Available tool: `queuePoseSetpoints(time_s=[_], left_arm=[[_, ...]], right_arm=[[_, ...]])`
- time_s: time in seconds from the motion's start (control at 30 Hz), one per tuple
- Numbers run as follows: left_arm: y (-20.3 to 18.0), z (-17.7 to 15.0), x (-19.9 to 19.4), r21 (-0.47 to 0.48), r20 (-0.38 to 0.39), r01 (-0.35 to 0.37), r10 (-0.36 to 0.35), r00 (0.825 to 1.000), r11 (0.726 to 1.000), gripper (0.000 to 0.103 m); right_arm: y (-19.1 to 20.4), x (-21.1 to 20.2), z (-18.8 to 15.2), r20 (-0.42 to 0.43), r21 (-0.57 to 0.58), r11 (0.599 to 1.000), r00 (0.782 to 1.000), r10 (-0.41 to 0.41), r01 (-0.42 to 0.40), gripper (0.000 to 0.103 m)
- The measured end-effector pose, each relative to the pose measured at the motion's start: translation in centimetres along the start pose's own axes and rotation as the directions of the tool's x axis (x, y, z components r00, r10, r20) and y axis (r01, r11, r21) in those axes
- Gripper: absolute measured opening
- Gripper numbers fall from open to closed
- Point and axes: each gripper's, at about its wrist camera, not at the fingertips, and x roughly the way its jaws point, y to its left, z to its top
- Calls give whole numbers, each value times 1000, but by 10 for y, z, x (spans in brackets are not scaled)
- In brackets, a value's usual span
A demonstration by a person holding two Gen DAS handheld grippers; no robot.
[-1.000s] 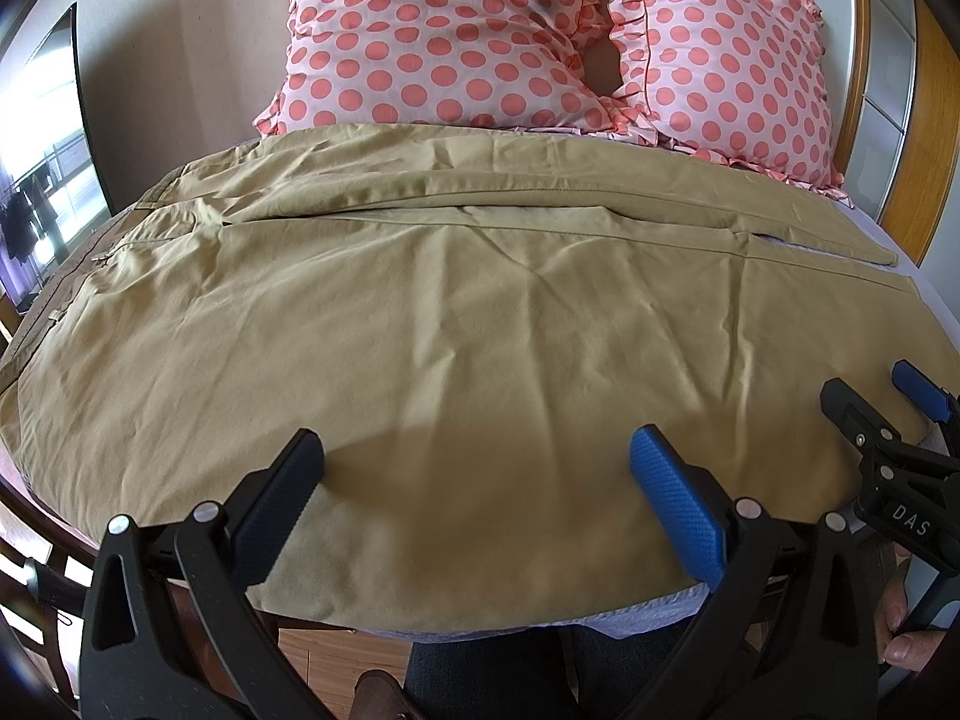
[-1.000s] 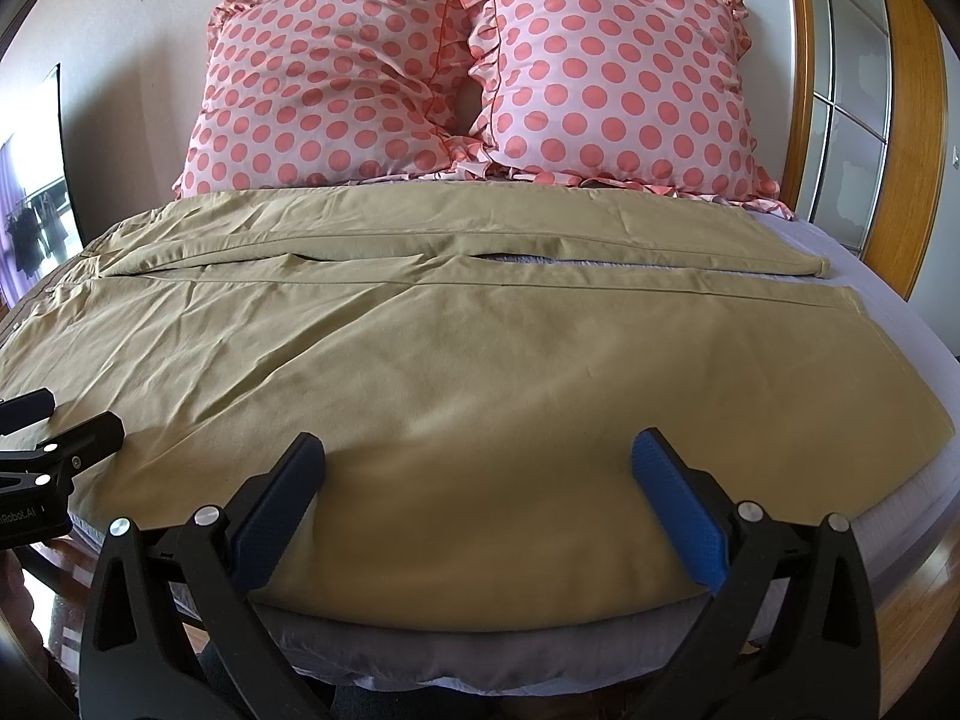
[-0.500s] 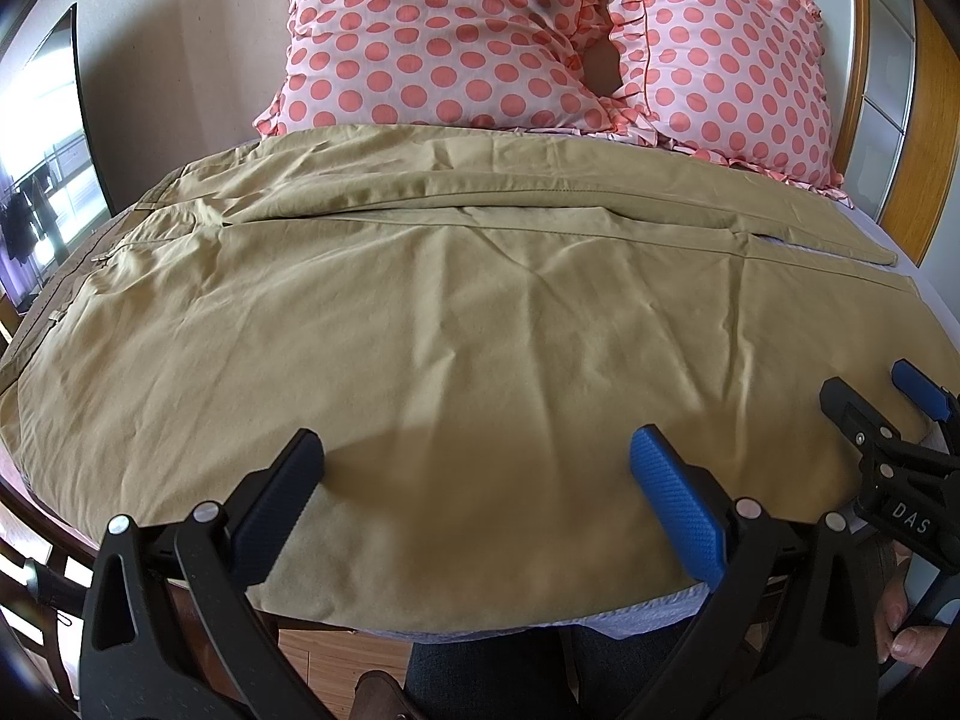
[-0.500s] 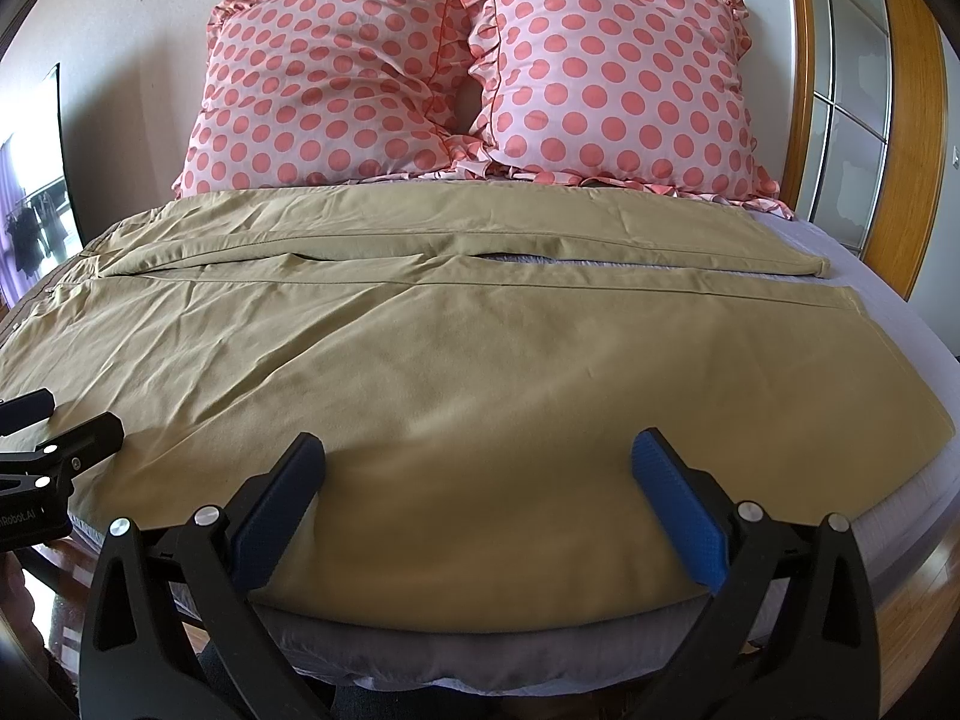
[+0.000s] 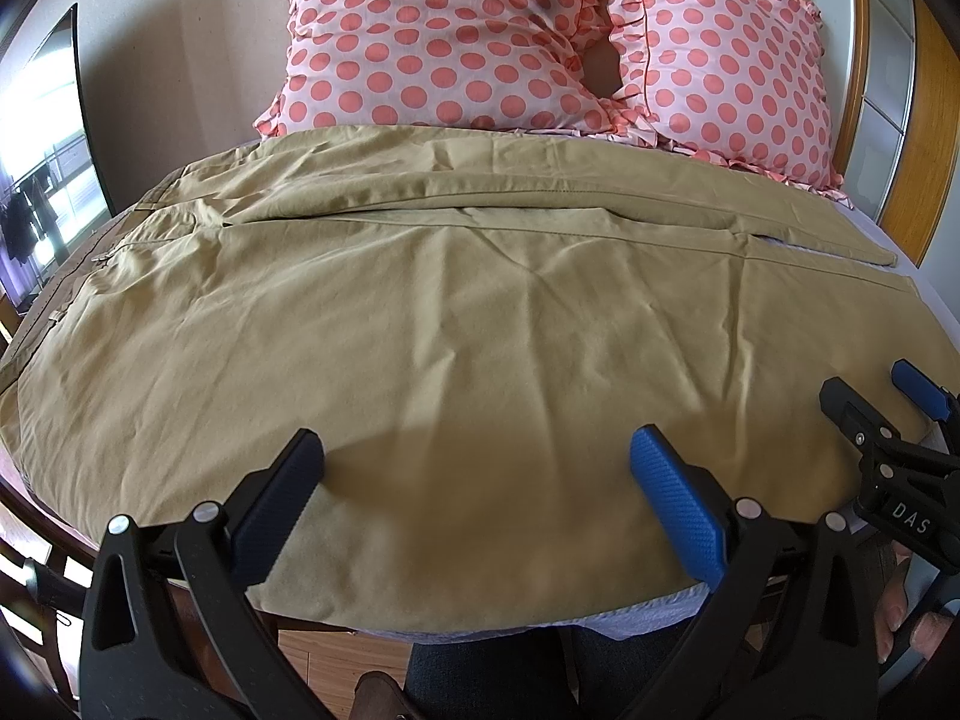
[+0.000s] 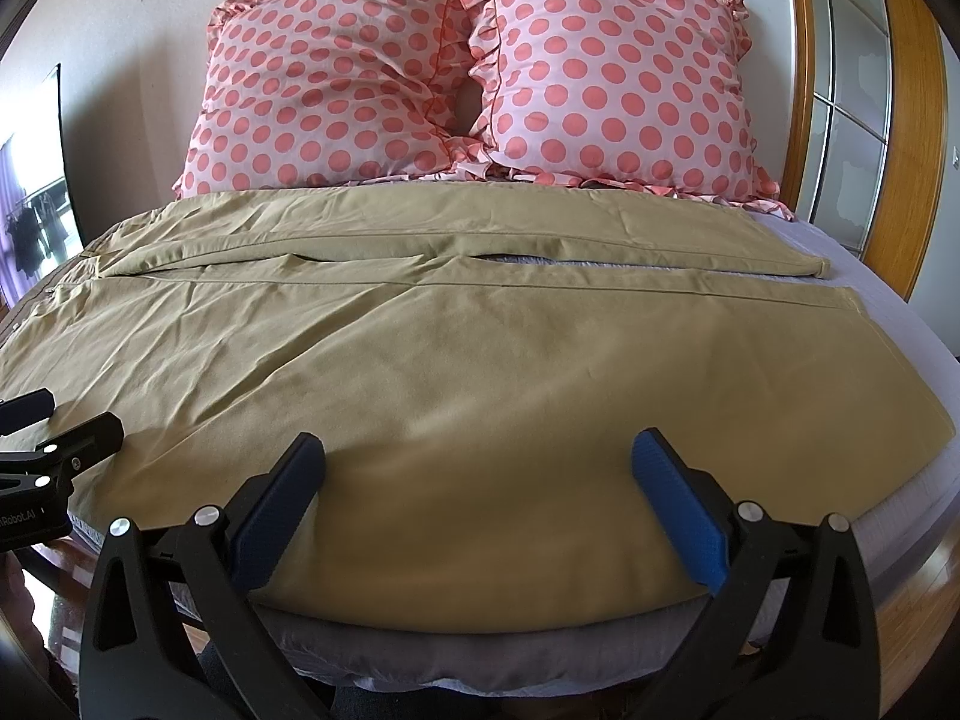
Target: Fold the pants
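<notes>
1. So, your pants (image 6: 456, 396) lie spread flat across the bed (image 6: 888, 324), waistband toward its left edge, hems toward its right edge, both legs side by side; no fold is made yet, so the whole job is left.
2. Your left gripper (image 5: 474, 498) and right gripper (image 6: 477, 498) hover wide apart over the near edge, holding nothing.
3. Two polka-dot pillows (image 6: 468, 84) stand at the head edge.
4. Nothing differs from a second ago: cloth and grippers sit as before.

A home bedroom: a bed (image 6: 888, 324) with two polka-dot pillows (image 6: 612, 78) against the wall.
</notes>
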Motion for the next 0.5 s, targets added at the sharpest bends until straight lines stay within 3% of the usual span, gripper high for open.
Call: queuePoseSetpoints(time_s=[0.2, 0.3, 0.43, 0.5], left_arm=[[0, 0, 0, 2, 2, 0, 0, 1000, 1000, 101], [2, 3, 0, 10, -12, 21, -20, 1000, 1000, 101], [11, 16, -11, 6, 16, 44, -45, 999, 999, 101], [18, 27, -20, 3, 64, 29, -29, 998, 1000, 101]], right_arm=[[3, 1, -7, 17, -5, 1000, 1000, 4, -4, 102], [-3, 0, 2, -26, -16, 1000, 1000, -4, 4, 102], [-36, -15, 63, 75, -20, 990, 988, -137, 139, 102], [-56, -7, 97, 70, 6, 978, 975, -210, 210, 102]])
